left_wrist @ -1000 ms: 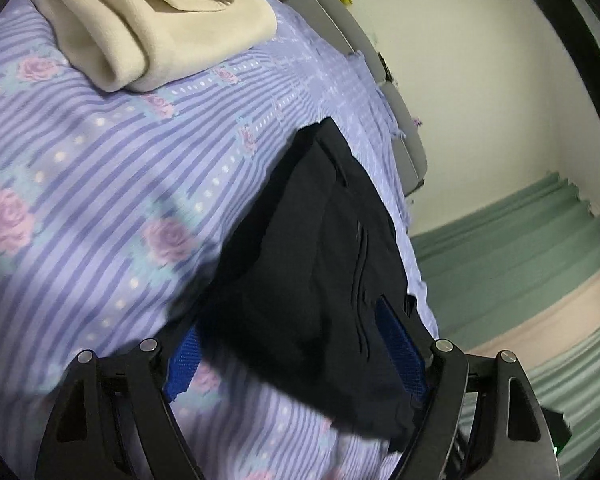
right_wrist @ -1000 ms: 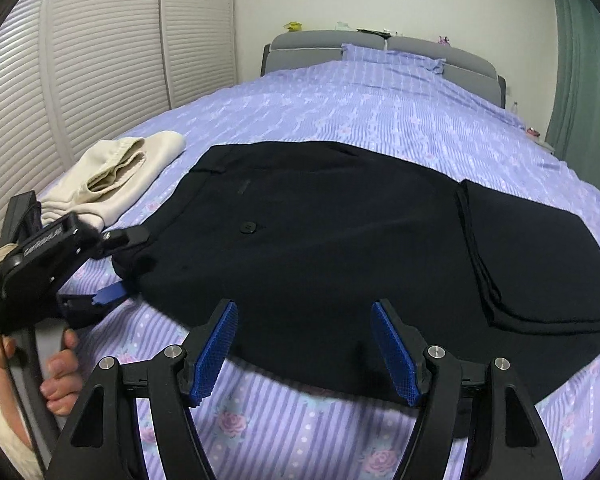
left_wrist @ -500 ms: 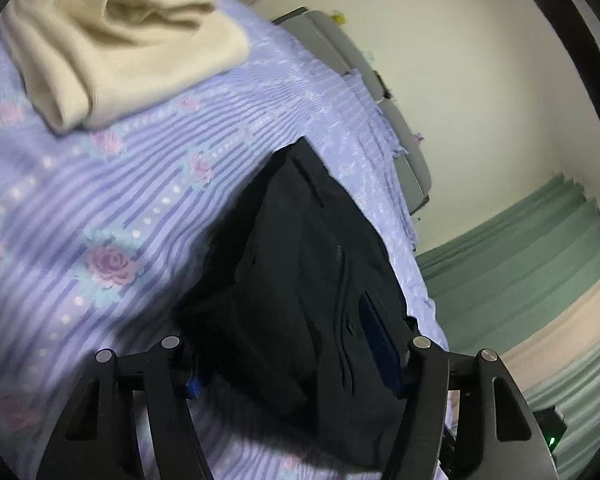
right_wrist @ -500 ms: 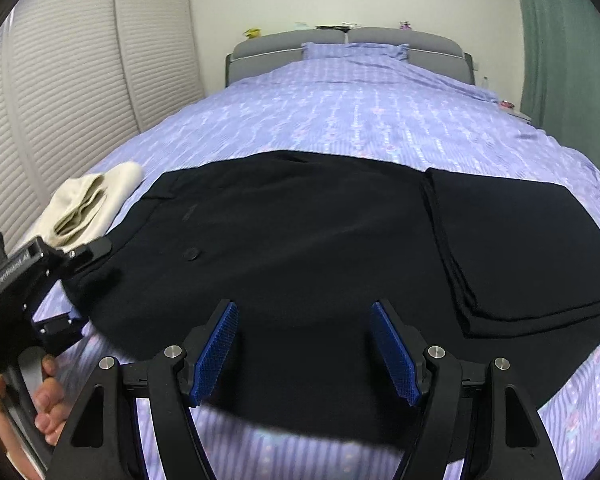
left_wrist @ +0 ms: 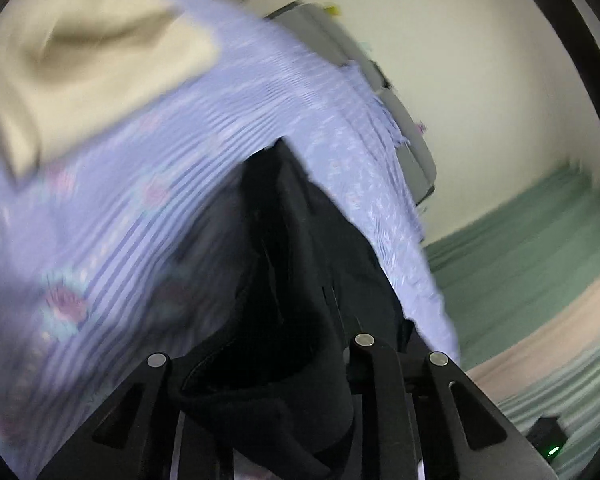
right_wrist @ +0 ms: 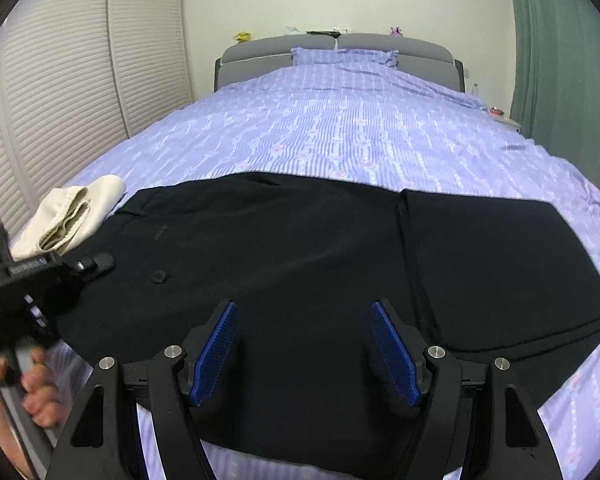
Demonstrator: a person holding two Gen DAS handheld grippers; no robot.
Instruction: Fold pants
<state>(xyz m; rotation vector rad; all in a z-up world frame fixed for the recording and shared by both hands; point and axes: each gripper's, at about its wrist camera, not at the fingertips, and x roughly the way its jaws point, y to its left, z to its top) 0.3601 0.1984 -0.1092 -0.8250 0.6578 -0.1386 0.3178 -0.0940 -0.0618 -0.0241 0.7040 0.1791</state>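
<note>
Black pants [right_wrist: 300, 248] lie flat across the near part of the bed, waist at the left, with the leg ends folded back on top at the right [right_wrist: 500, 260]. My right gripper [right_wrist: 305, 350] is open and empty, its blue pads just above the pants' near edge. My left gripper [left_wrist: 260, 364] has closed on the waist end of the pants [left_wrist: 300, 280]; black cloth fills the gap between its fingers. It also shows at the left in the right wrist view [right_wrist: 40, 280], at the waistband corner.
The bed [right_wrist: 360, 128] has a purple striped floral cover. A folded cream garment [right_wrist: 72, 216] lies left of the pants' waist [left_wrist: 80, 60]. A slatted wardrobe [right_wrist: 60, 80] runs along the left; green curtains [right_wrist: 560, 60] hang at the right. The grey headboard [right_wrist: 340, 52] is far back.
My left gripper's fingers have come together on the pants' waist end, and the view has blurred with motion. My right gripper has pulled back and risen slightly, staying open.
</note>
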